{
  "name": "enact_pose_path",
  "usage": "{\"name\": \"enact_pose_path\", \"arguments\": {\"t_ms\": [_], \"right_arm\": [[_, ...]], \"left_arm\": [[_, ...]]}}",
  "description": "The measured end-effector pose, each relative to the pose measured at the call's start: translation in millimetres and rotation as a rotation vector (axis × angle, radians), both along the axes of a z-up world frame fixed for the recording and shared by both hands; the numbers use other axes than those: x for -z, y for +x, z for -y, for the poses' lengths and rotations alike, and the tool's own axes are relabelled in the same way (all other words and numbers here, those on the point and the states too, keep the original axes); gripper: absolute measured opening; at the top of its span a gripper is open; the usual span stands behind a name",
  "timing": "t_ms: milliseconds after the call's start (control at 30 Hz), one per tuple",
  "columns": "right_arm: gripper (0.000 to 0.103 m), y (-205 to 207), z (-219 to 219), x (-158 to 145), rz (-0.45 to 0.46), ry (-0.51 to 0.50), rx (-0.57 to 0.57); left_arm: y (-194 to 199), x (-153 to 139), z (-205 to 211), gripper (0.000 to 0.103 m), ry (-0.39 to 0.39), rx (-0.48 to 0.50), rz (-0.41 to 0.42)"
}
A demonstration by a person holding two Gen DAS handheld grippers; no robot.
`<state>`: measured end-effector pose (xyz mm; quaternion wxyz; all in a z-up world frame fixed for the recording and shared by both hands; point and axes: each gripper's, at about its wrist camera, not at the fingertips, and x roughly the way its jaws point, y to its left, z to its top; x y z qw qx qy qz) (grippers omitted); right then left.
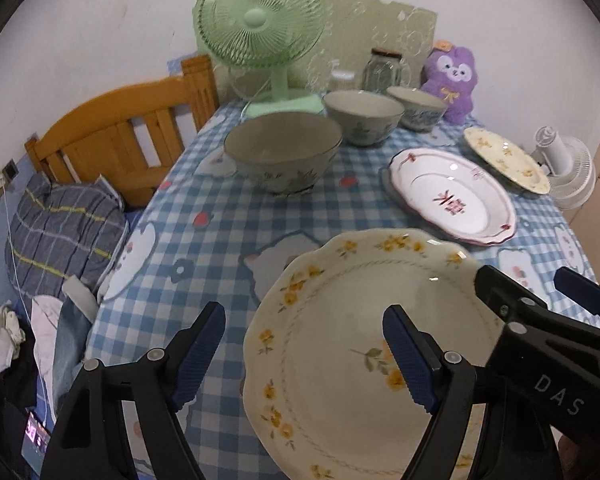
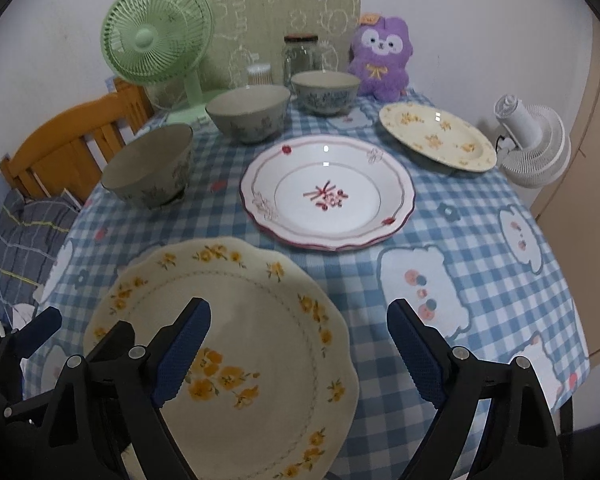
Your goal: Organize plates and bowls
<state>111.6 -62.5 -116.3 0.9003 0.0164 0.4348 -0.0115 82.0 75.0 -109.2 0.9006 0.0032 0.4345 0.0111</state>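
Observation:
A cream plate with yellow flowers lies at the near edge of the checked tablecloth. My left gripper stands open astride the plate's left rim, pads not pressing. My right gripper is open astride its right rim, one finger over the plate and one over the cloth. Farther back lie a pink-rimmed plate that seems to rest on a second one, and another yellow-flowered plate. Three bowls stand in a row: large, middle, small.
At the back of the table stand a green fan, a glass jar and a purple plush toy. A white fan sits off the right edge. A wooden bed frame and bedding lie left.

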Motion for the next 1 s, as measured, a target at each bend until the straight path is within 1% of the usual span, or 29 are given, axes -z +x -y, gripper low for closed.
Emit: {"name": "enact_pose_path", "arguments": {"t_ms": [200,433,500,567,633,667,800,1000], "right_arm": [[0.09,7,-2,17,-0.058,-0.006,0.02],[0.086,15,-4,33,-0.116,-0.008,0.026],[0.084,17,-3,38,-0.134,-0.007,0.033],[0.081,21,-2,43,-0.152,-0.004,0.042],[0.077,23,-1,47,-0.169,-0.009,0.046],[0.075,24,-2,49,-0.183,-0.013,0.045],[0.074,25,-2,54,-0.199,-0.031,0.054],[0.074,25,-3,54,-0.201,-0.036,0.061]], "left_arm": [[9,17,-6,0.08,-0.008,-0.005,-0.057],[17,32,-8,0.074,-0.031,0.007,-0.122],[19,36,-9,0.072,-0.032,0.011,-0.139],[21,39,-9,0.064,-0.043,0.019,-0.152],[22,41,-10,0.063,-0.048,0.019,-0.166],[23,42,-11,0.06,-0.056,0.017,-0.17],[26,45,-13,0.06,-0.068,0.014,-0.198],[28,46,-13,0.061,-0.081,0.02,-0.196]]}}
